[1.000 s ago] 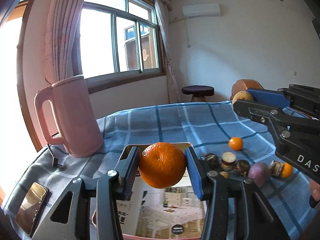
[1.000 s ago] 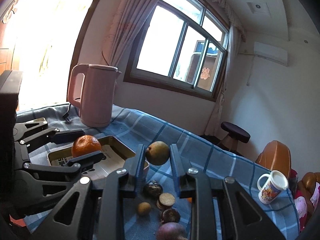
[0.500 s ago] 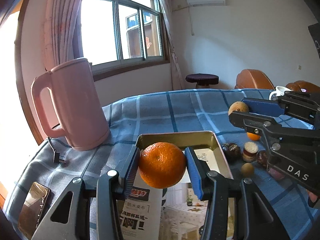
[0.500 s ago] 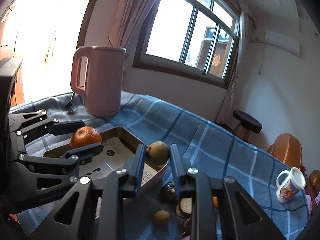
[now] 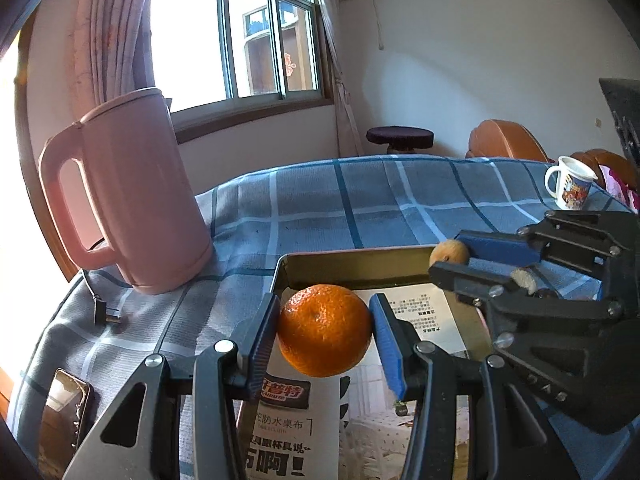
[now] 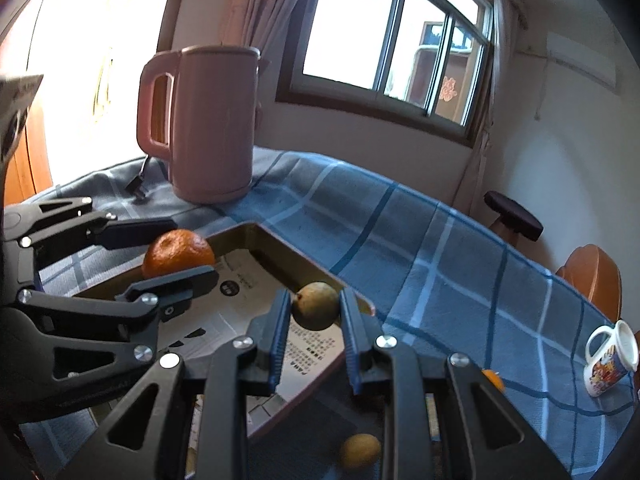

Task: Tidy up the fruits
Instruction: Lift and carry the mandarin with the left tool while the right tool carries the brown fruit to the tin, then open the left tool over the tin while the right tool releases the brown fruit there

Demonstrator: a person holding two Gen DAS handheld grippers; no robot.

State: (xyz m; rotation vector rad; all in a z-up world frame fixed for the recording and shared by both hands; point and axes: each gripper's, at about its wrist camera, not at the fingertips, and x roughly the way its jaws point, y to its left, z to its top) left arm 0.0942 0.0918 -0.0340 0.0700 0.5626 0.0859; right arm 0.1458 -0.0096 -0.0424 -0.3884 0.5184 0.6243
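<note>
Tray at centre of the table, kettle behind it at left

The tray [image 5: 352, 266] lies on the table [image 5: 360, 208]; the kettle [image 5: 128, 196] stands at upper left, a phone [image 5: 64, 416] at lower left, a mug [image 5: 570, 188] at far right, a stool [image 5: 400, 138] beyond the table.

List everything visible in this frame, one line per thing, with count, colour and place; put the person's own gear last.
mandarin orange: 1, orange, held over tray
brownish-green fruit: 1, held over tray's edge
tray: 1, gold, paper-lined, on tablecloth
kettle: 1, pink, beside tray
plug: 1, black, near kettle
phone: 1, dark, tablecloth edge
mug: 1, white, printed
loose yellow fruit: 1, on tablecloth
tablecloth: 1, blue plaid
stool: 1, dark
left hand-held gripper: black, blue pads
right hand-held gripper: same
</note>
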